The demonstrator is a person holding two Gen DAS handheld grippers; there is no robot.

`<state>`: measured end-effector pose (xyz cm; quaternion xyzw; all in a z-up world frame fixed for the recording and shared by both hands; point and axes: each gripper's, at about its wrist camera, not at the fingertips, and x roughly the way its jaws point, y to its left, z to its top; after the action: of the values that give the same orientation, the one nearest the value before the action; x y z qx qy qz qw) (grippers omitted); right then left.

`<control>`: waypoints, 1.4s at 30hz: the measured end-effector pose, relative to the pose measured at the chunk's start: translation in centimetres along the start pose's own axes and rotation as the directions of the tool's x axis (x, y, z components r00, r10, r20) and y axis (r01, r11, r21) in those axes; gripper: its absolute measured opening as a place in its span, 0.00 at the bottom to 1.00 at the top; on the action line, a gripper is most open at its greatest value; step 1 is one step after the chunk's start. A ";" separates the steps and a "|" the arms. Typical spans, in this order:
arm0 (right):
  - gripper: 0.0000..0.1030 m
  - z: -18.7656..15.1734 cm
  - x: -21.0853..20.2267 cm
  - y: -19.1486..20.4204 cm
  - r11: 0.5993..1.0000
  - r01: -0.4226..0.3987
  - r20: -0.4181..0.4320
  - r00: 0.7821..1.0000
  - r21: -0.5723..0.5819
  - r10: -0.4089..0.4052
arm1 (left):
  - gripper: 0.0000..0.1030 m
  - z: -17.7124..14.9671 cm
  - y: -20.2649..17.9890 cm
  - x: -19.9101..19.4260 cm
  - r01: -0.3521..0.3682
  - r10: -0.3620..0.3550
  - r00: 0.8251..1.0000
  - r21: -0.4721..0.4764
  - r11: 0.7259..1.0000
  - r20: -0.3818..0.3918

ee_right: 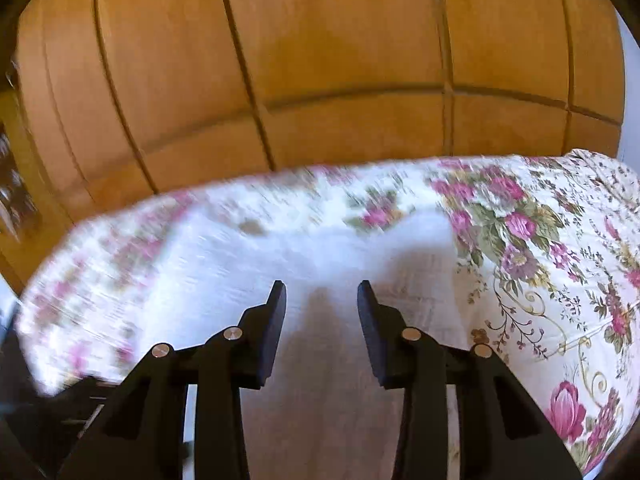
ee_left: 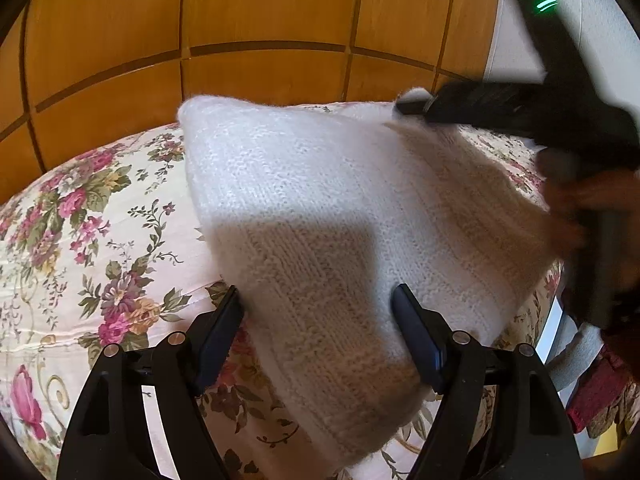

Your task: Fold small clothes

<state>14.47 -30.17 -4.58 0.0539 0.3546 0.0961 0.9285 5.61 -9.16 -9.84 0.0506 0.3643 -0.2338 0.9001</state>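
White knitted garment point(ee_left: 320, 208) is lying folded on a bed covered by a floral bedspread point(ee_left: 100, 248), filling the middle of the left wrist view. The left tool point(ee_left: 318, 300) is hovering at 6 o'clock with its jaws spread wide, one on each side of the garment's near edge, gripping nothing. At 2 o'clock the right tool point(ee_left: 412, 107) is reaching in, its tip touching the garment's far corner; its jaw state cannot be told from there. In the blurred right wrist view, the right tool point(ee_right: 322, 292) is showing its jaws parted above the white garment point(ee_right: 280, 264). Orange wooden panelling point(ee_left: 240, 20) is standing behind the bed.
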 end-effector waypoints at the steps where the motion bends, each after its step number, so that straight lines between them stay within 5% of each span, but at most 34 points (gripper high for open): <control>1: 0.23 -0.8 1.4 -0.7 0.998 0.056 -0.033 0.998 0.002 -0.055 | 0.73 0.0 0.1 -0.1 0.005 -0.005 1.000 0.003 1.000 -0.001; 2: 0.22 -1.8 2.9 -1.9 0.996 0.085 -0.063 0.995 0.030 -0.083 | 0.73 0.1 0.0 -0.2 0.014 -0.014 1.000 0.005 1.000 -0.003; 5: 0.22 -4.2 2.9 -5.0 0.985 -0.007 0.028 1.000 0.173 0.002 | 0.72 1.1 0.3 -2.0 0.062 -0.060 0.997 -0.030 0.998 0.038; 9: 0.23 -4.6 2.4 -5.0 0.985 -0.017 0.048 0.999 0.169 0.009 | 0.71 5.2 -0.2 -3.8 0.070 -0.065 0.988 -0.032 0.997 0.137; 11: 0.24 -4.4 2.5 -5.1 0.984 -0.025 0.057 0.998 0.177 0.016 | 0.53 7.2 -0.6 -3.2 0.048 -0.046 0.990 -0.012 0.999 0.135; 14: 0.24 -4.1 2.5 -5.0 0.982 -0.035 0.064 0.998 0.188 0.023 | 0.39 10.2 -0.1 -0.1 0.015 -0.011 0.998 -0.051 0.999 0.060; 17: 0.24 -3.9 2.4 -4.8 0.982 -0.033 0.060 0.998 0.187 0.022 | 0.35 10.9 1.3 4.6 -0.066 0.062 0.997 -0.087 0.994 -0.049; 21: 0.27 -3.6 2.8 -4.3 0.983 -0.018 0.048 0.999 0.182 0.009 | 0.35 8.7 2.1 7.9 -0.114 0.114 0.993 -0.026 0.993 -0.026; 37: 0.30 -3.7 3.0 -2.9 0.994 0.035 0.057 0.998 0.106 -0.042 | 0.36 6.3 1.2 3.5 -0.116 0.118 0.987 -0.032 0.993 0.109; 41: 0.62 -3.9 0.7 -3.0 0.989 -0.012 0.074 0.997 0.148 0.001 | 0.57 5.4 0.5 1.1 -0.064 0.071 0.988 -0.053 0.997 0.137; 42: 0.63 -4.0 -0.2 -2.9 0.987 -0.018 0.088 0.996 0.158 0.004 | 0.59 4.9 0.1 0.4 -0.053 0.059 0.988 -0.046 0.998 0.144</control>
<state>12.05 -32.87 -7.94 0.1337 0.3197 0.0702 0.9354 9.04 -10.48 -6.56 0.0246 0.3012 -0.2038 0.9312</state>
